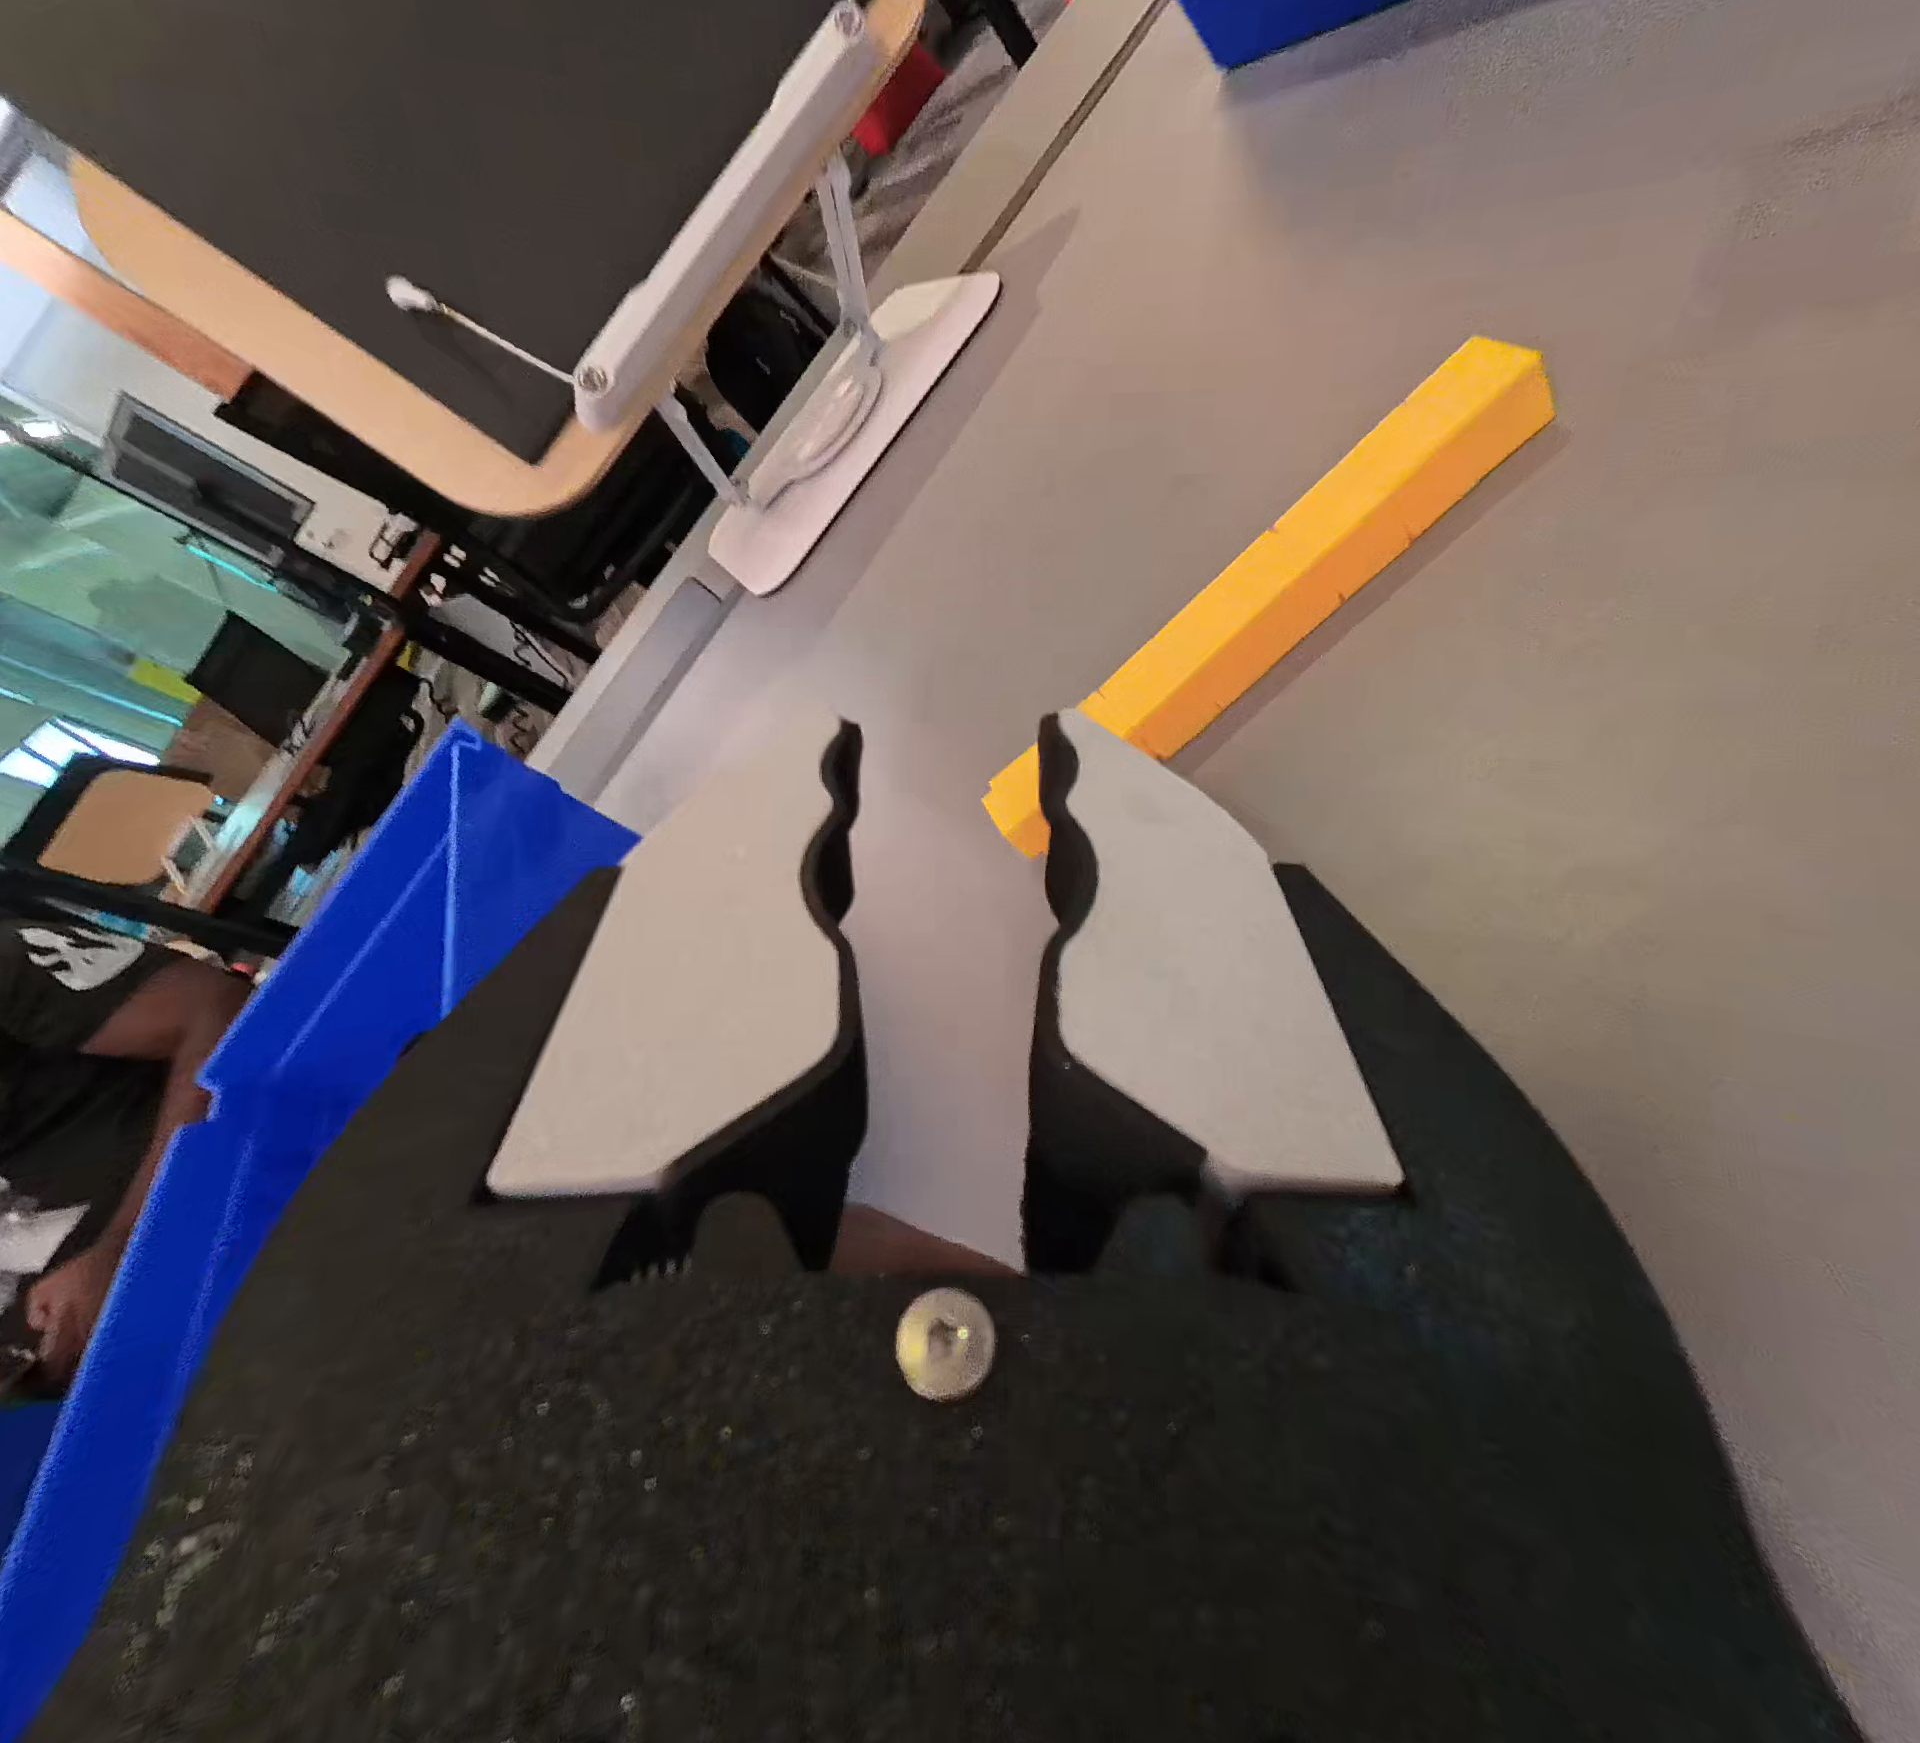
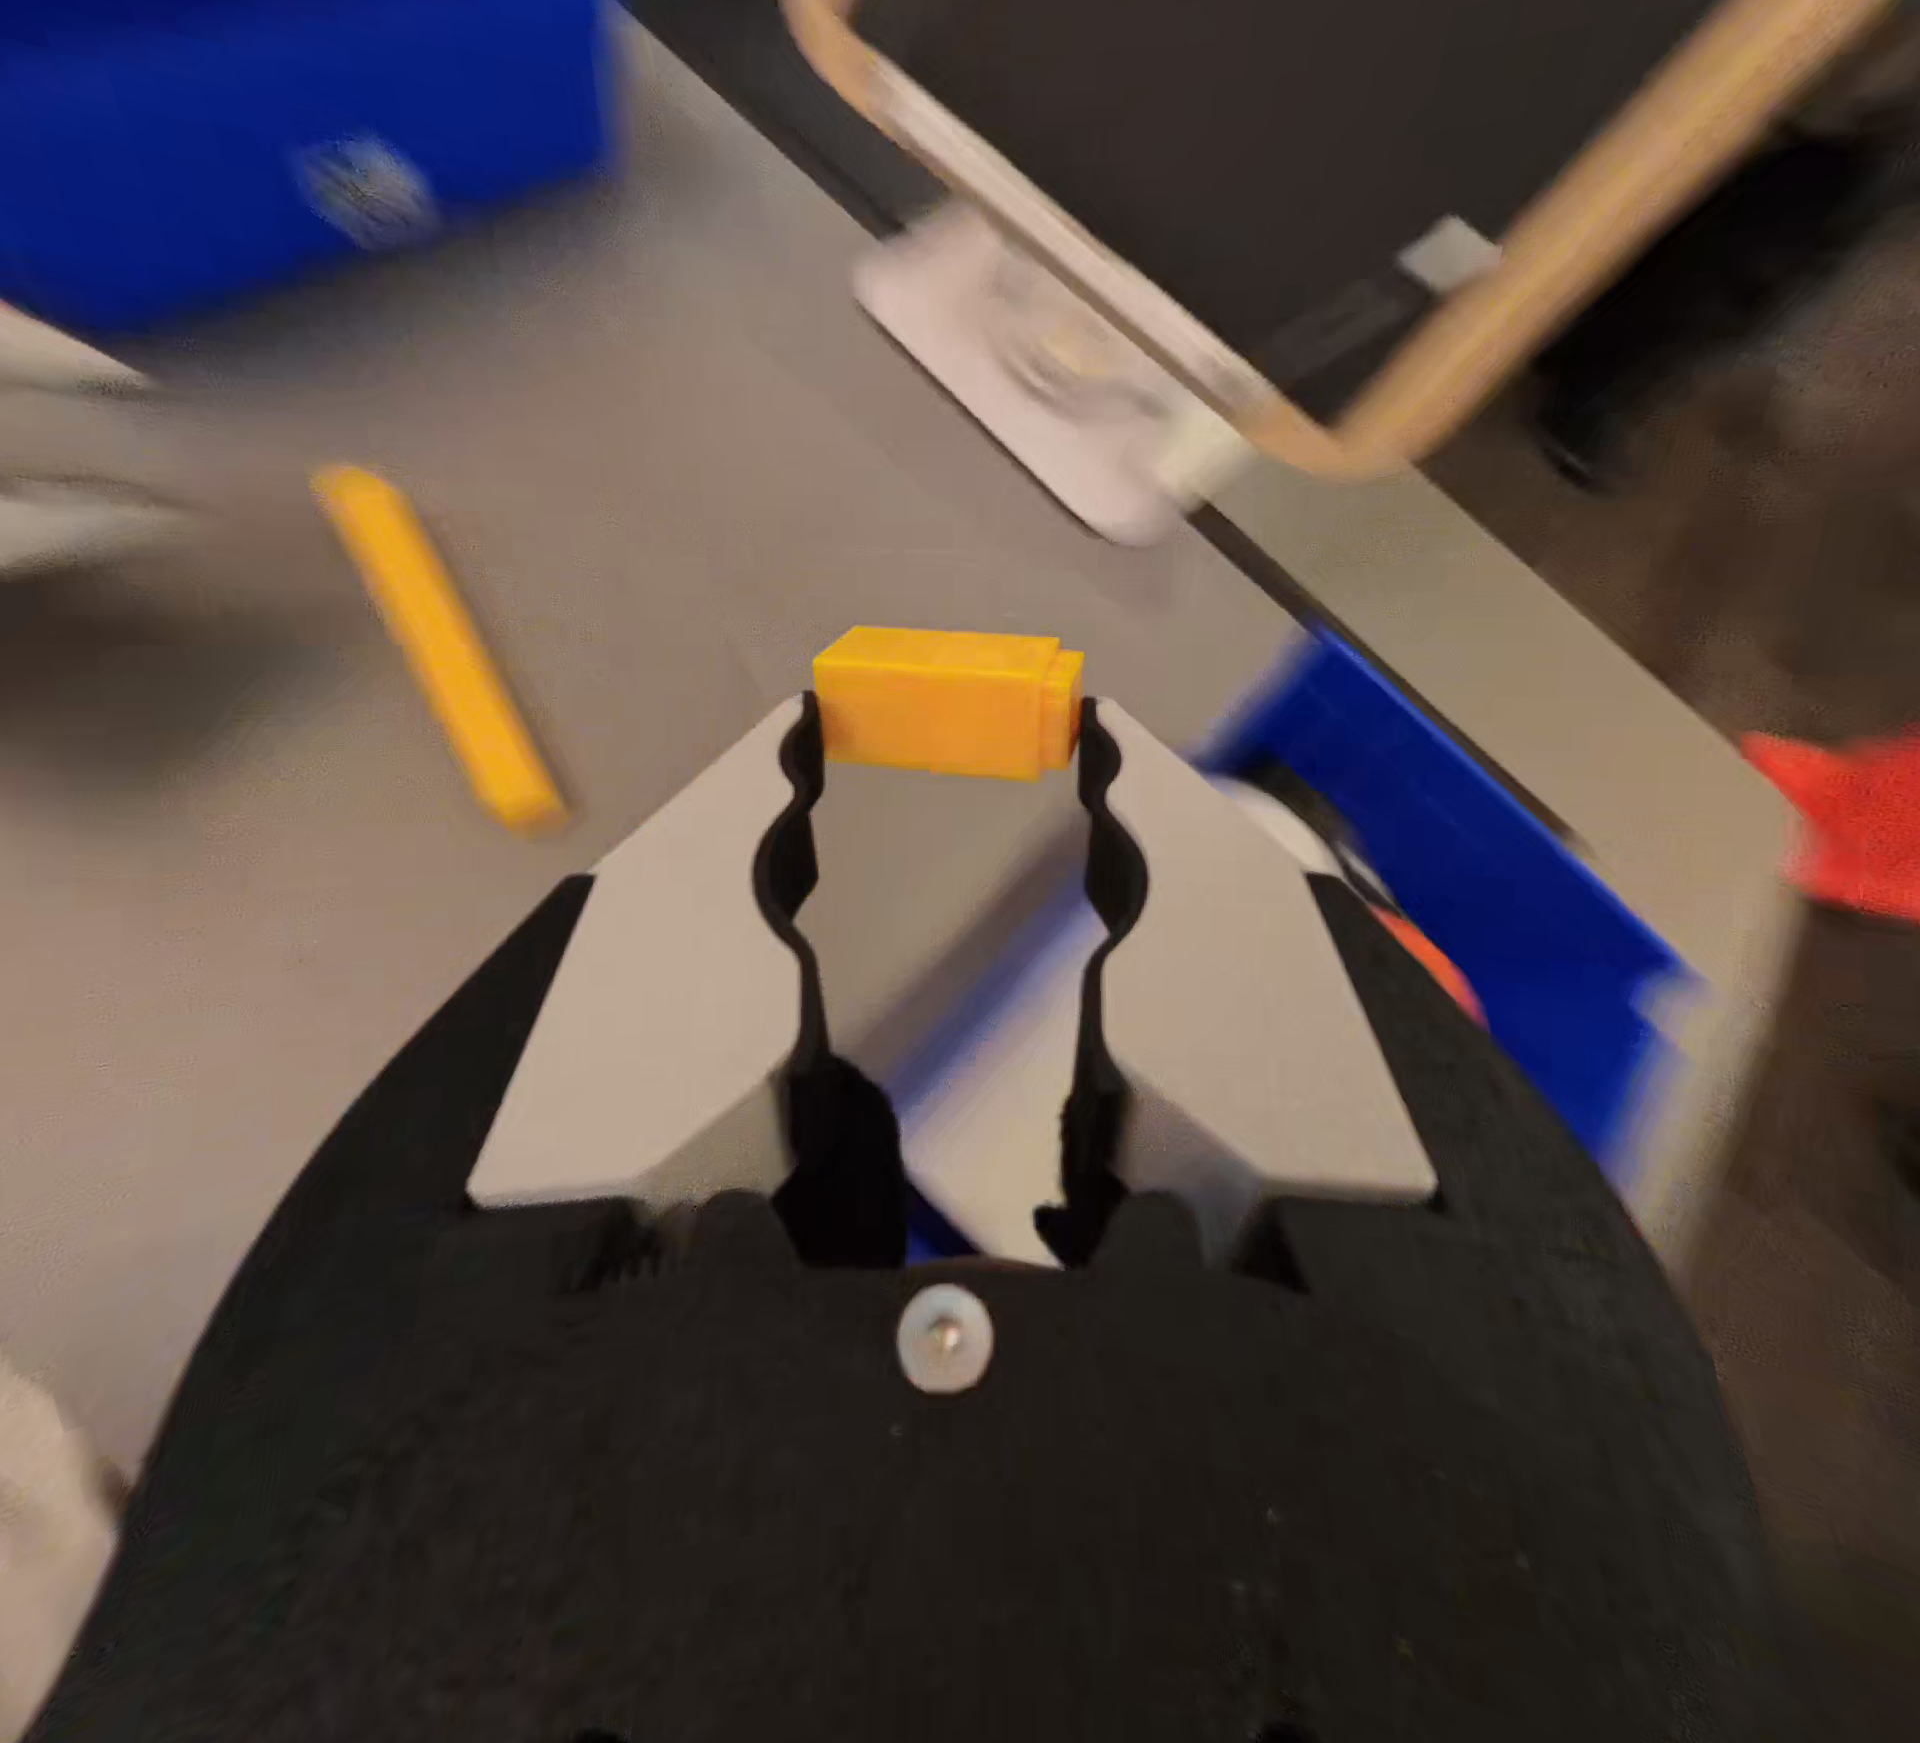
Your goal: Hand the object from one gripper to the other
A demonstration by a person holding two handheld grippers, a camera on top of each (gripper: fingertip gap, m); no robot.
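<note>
In the right wrist view, a short yellow block [image 2: 945,714] is clamped crosswise between the tips of the right tongs [image 2: 948,725], at the frame's centre. A long yellow bar [image 2: 442,644] is seen lying on the grey desk [image 2: 644,446] at centre left, below a blurred blue bin [image 2: 291,62]. In the left wrist view, the left tongs [image 1: 951,758] are held apart with nothing gripped, and the bar's near end is partly hidden behind one fingertip.
</note>
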